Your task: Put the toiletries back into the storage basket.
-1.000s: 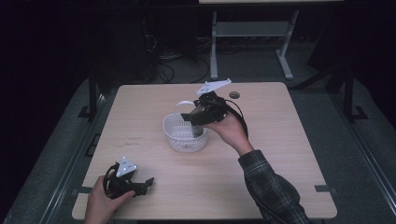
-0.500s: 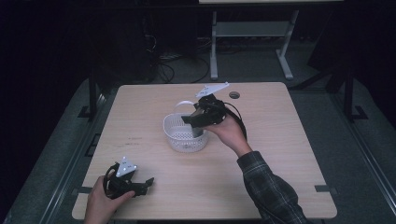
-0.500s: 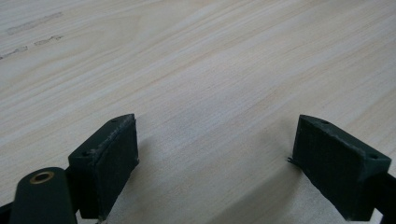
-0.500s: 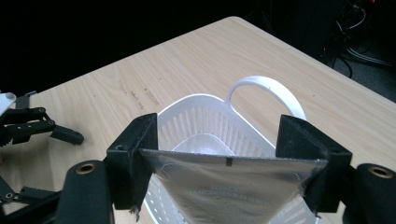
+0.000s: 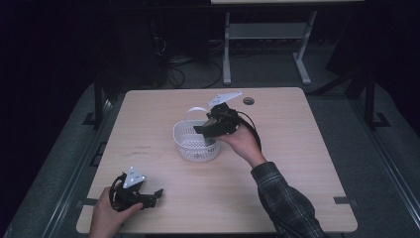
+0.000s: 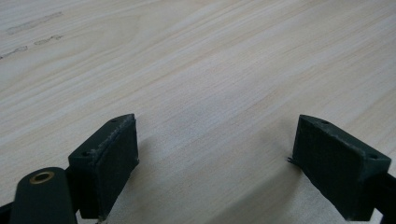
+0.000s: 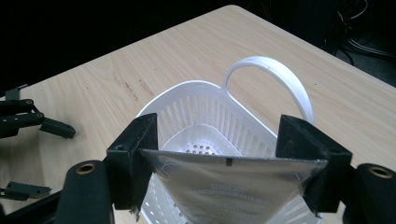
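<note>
A white slotted basket (image 5: 184, 133) with a hoop handle (image 7: 275, 70) stands at the middle of the wooden table (image 5: 297, 148). My right gripper (image 5: 202, 130) hovers over the basket's right rim, pointing left and down. In the right gripper view its jaws (image 7: 219, 137) are shut on a flat translucent packet (image 7: 233, 184) with faint print, stretched between the pads just above the basket (image 7: 196, 100). My left gripper (image 5: 154, 195) rests on the table at the front left, and in the left gripper view it (image 6: 215, 149) is open with bare wood between its pads.
A small dark round hole (image 5: 248, 101) sits near the table's far edge. A metal stand (image 5: 262, 44) and cables (image 5: 183, 69) are on the floor behind the table. My left gripper (image 7: 28, 119) also lies at the left of the right gripper view.
The right gripper with the packet has shifted only slightly over the basket. The left gripper has stayed where it was.
</note>
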